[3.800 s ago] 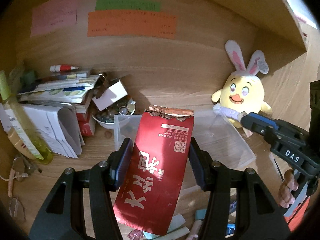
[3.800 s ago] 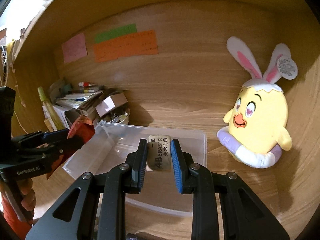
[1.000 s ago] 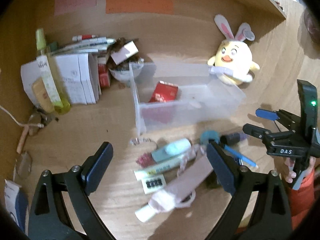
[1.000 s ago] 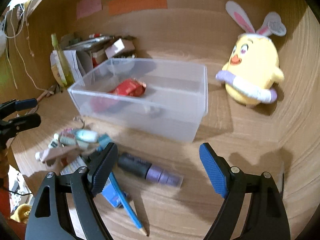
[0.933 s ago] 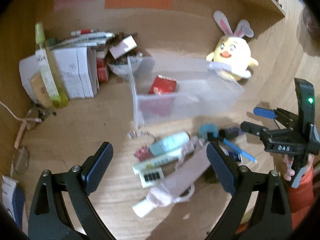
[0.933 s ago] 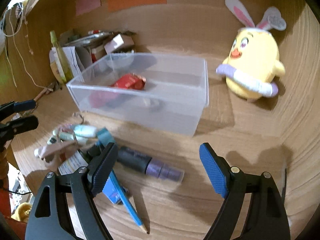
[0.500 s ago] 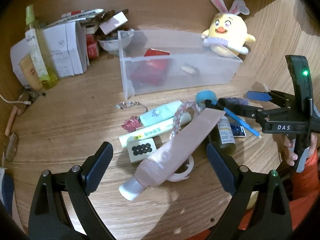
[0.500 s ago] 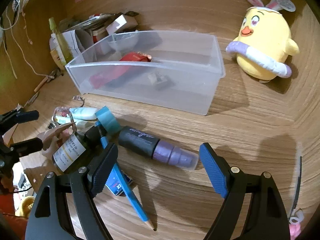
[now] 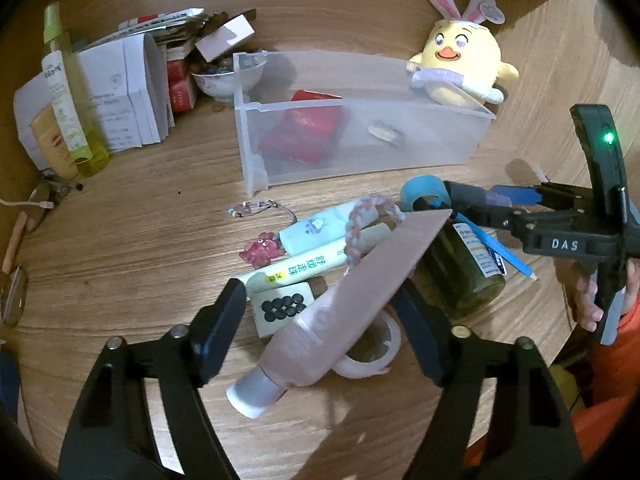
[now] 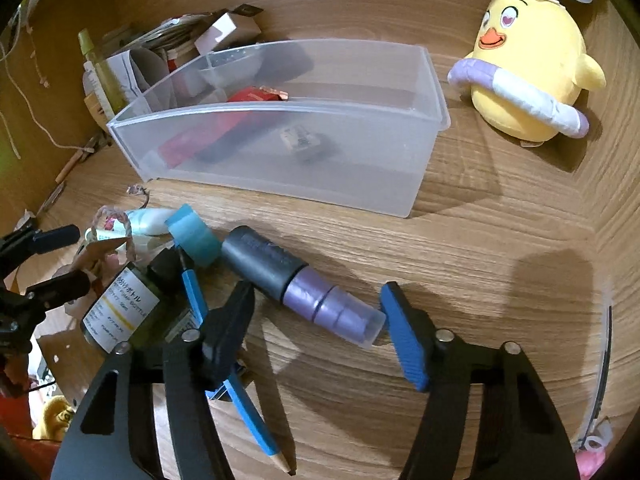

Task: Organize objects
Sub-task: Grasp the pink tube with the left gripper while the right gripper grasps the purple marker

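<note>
A clear plastic bin (image 9: 360, 164) (image 10: 280, 176) stands on the wooden desk and holds a red packet (image 9: 304, 132) and an eraser (image 9: 386, 133). My left gripper (image 9: 320, 328) is open, its jaws either side of a pink tube (image 9: 340, 308) that lies over a tape roll (image 9: 372, 354). My right gripper (image 10: 316, 328) is open, straddling a black and purple cylinder (image 10: 296, 284). The right gripper also shows in the left wrist view (image 9: 516, 206). A blue pencil (image 10: 224, 356), green bottle (image 10: 124, 312), teal tape (image 10: 194, 236) and mahjong tile (image 9: 284, 306) lie close by.
A yellow plush chick (image 9: 460, 64) (image 10: 532, 68) sits right of the bin. Papers, boxes and a bowl (image 9: 224, 76) crowd the back left, with a green spray bottle (image 9: 68, 96). A keychain (image 9: 256, 210) and white tubes (image 9: 316, 248) lie in front of the bin.
Both grippers have released the packet and the eraser into the bin, pulled back, then dropped low over the clutter. The left now brackets the pink tube, the right the purple cylinder.
</note>
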Tool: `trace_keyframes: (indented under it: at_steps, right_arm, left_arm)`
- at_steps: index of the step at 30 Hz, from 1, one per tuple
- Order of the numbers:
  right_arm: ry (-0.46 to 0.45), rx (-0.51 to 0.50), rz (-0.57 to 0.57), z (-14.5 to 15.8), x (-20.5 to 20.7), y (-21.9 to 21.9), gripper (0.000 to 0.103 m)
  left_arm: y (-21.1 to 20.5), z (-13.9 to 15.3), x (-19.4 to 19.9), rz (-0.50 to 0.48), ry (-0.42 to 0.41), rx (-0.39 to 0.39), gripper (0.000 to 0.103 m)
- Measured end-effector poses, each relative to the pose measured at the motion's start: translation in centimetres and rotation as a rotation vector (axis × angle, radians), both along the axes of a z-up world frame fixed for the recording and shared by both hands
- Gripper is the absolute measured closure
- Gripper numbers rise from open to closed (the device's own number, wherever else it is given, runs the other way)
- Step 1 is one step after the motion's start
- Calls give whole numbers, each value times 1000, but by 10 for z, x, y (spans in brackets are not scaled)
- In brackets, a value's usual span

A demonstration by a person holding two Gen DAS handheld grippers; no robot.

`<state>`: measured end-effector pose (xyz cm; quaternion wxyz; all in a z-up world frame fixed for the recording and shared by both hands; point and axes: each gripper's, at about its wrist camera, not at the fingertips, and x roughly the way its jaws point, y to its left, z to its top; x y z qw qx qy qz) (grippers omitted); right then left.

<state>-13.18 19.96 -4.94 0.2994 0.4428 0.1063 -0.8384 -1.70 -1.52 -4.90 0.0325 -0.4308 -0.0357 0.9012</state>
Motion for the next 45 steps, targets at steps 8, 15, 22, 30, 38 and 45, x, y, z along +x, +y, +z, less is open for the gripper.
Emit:
trace_keyframes:
  at_steps: [8,15,22,30,38,45]
  right_arm:
    - [-2,3,-12,1,0,5,60]
    - [6,9,-10,3,5,14,61]
    - [14,6,59,9,1,-1,48]
    - [33,42,91,4,-8,-23,51]
    - [22,36,94,1,-9,-23,79]
    - [27,2,66,3,-11,-13,79]
  left_arm:
    - [-1,1,-6,-24,3,-3,57]
    - [-3,3,-9,-22,12,-13,69]
    - [-15,6,-12,41,22,-17,87]
    - [-29,20,-3,93,74,-8,95]
    - [-32,24,-7,82,57,-32,95]
    - [-60,14,-13,157,3,14,60]
